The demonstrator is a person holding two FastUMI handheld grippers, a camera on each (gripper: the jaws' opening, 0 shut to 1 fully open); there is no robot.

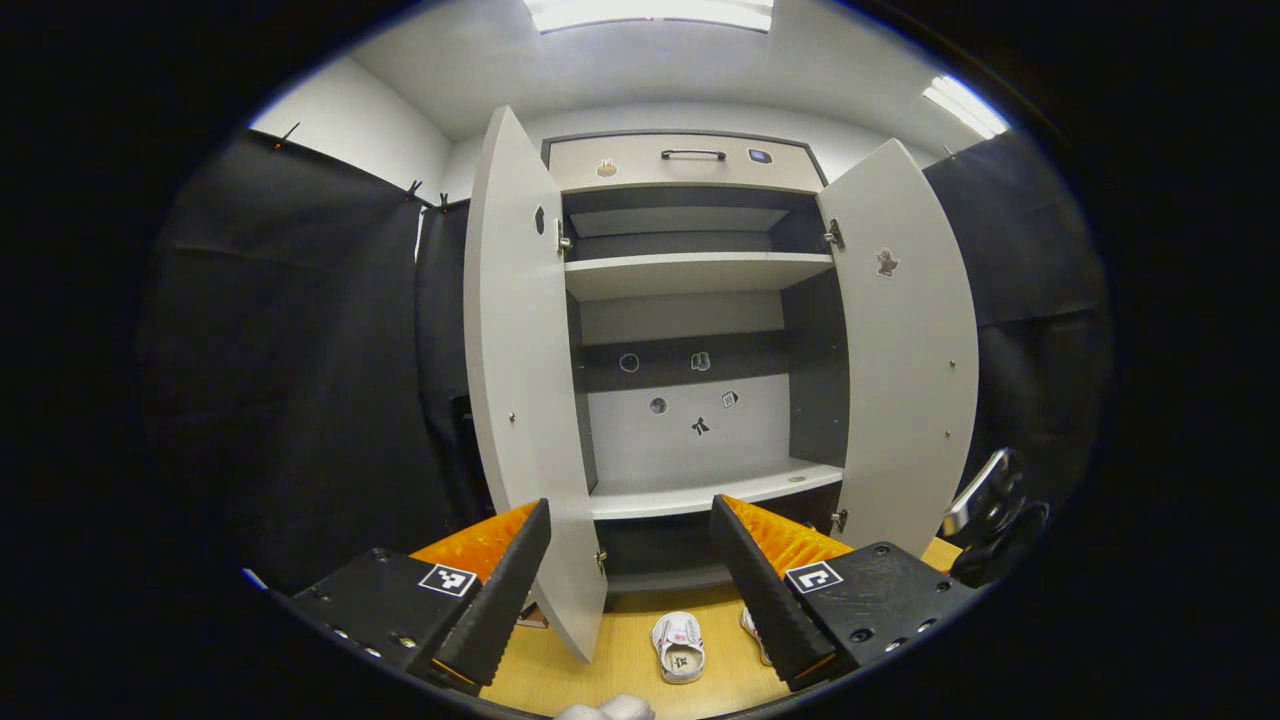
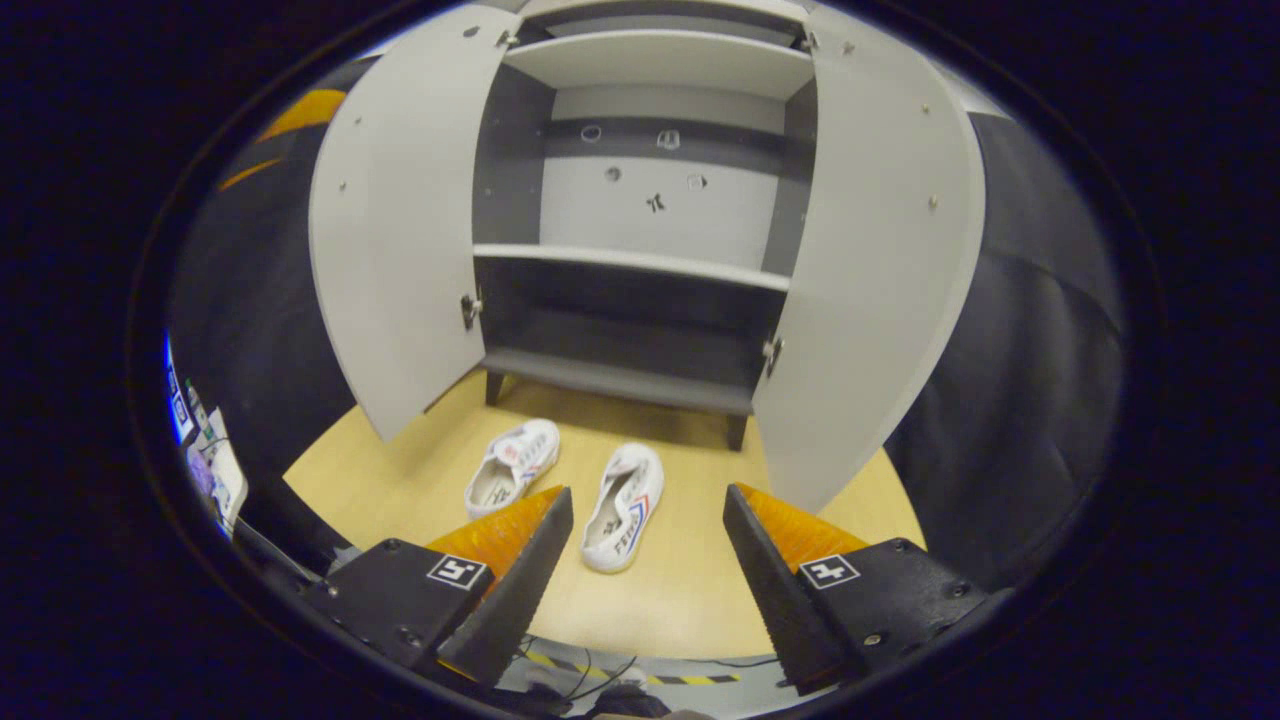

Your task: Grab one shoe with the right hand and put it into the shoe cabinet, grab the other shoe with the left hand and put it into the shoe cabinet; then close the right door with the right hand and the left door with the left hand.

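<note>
Wooden floor (image 2: 690,590) carries everything: the shoe cabinet (image 2: 640,290) stands at its far edge with both doors swung wide, and two white shoes lie on the boards just in front of the cabinet's base, neither yet lifted.

Going from the left in the right gripper view, the left door (image 2: 395,220) hangs open over the floor's left side. Next comes the left shoe (image 2: 515,465), toe towards the cabinet and angled a little, then the right shoe (image 2: 625,505) just beside it, apart from its twin and nearer the camera. The right door (image 2: 880,250) stands open on the far right. The right gripper (image 2: 648,560) hovers above the floor's near edge with its jaws spread wide and nothing between them; the right shoe sits roughly along the gap.

In the left gripper view, the left gripper (image 1: 630,575) is held higher and faces the middle shelf (image 1: 715,490), jaws likewise wide and empty.

The step in hand looks like the first pick with the right gripper. It would go best by lowering straight over the right shoe, straddling its sides near the middle or the heel collar so the soft upper does not fold, and closing firmly before lifting. The bottom shelf (image 2: 620,380) seems the nearest place; carry the shoe in between the doors without brushing the right one.
</note>
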